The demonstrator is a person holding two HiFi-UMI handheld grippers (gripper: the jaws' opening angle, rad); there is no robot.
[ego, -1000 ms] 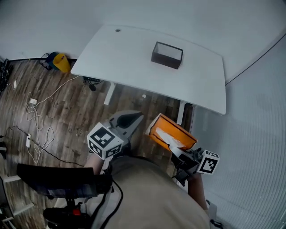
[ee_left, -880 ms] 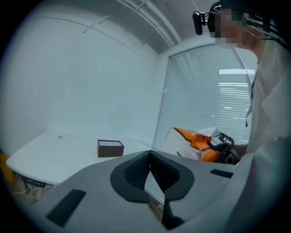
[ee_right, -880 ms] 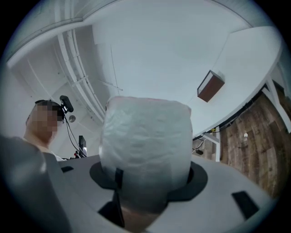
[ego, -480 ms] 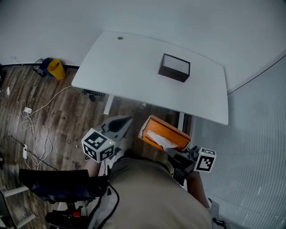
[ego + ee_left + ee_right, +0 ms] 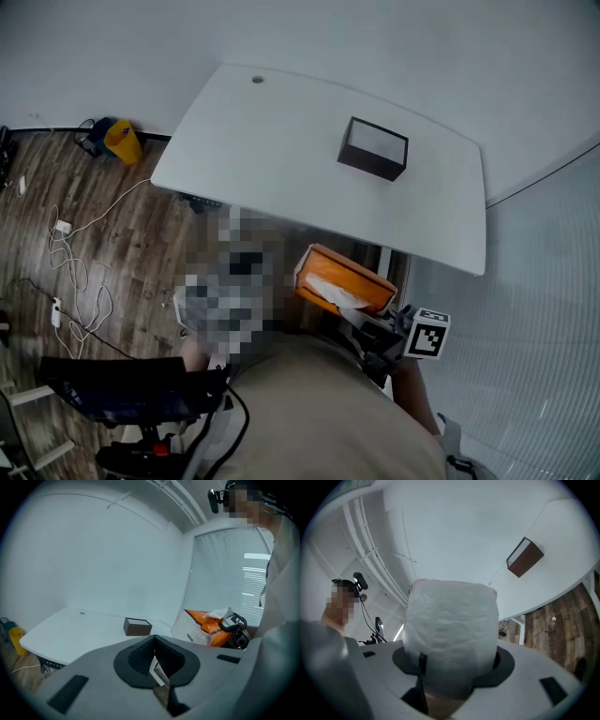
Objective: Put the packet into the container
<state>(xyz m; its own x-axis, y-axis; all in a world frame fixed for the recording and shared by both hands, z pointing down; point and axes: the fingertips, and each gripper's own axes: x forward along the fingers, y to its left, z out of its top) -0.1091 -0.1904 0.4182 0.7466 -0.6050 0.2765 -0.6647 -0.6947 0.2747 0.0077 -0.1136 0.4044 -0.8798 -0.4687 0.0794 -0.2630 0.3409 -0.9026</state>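
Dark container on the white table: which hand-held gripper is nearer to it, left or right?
Right, by a little. The right hand-held gripper, holding the orange packet, is short of the table edge before the container; the left hand-held gripper is farther left.

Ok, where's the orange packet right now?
In the head view the packet sits lower right of centre, held in the right tool, off the near edge of the white table, short of the container.
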